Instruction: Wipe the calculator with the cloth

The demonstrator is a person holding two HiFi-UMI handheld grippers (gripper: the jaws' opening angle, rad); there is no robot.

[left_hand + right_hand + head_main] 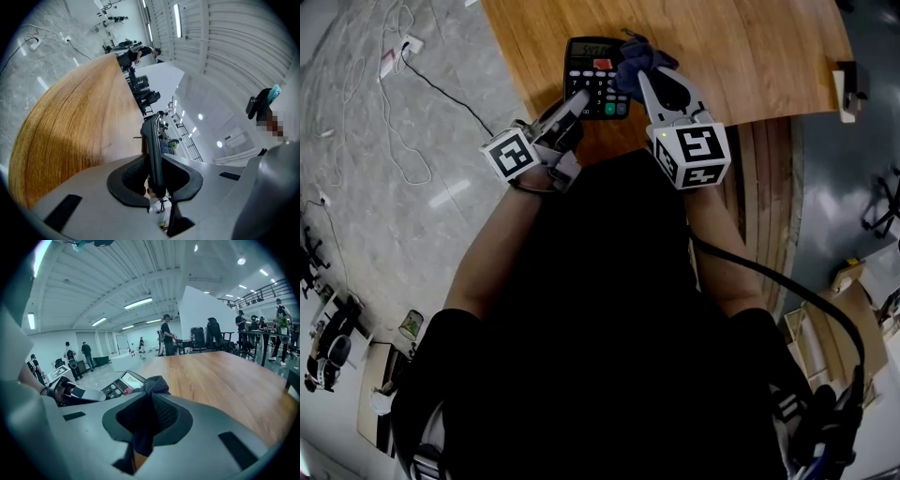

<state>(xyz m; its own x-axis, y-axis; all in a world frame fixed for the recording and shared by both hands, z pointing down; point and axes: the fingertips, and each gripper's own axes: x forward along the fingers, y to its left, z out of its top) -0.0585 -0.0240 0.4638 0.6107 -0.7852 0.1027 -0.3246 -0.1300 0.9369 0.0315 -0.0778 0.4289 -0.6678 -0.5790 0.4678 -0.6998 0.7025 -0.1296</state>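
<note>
A black calculator (596, 75) with a lit display lies near the front edge of the wooden table (750, 56). My left gripper (578, 97) is shut on its near left edge. In the left gripper view the calculator (152, 136) stands edge-on between the pads of the left gripper (154, 182). A dark blue cloth (637, 62) is bunched over the calculator's right side, with my right gripper (645, 79) shut on it. In the right gripper view the cloth (154, 385) fills the right gripper (147, 416), and the calculator (123, 382) shows just beyond it.
The table's front edge runs just under both grippers. A small black and white object (847, 89) sits at the table's right edge. A power strip with cables (398, 56) lies on the grey floor to the left. People stand far off in the hall (166, 336).
</note>
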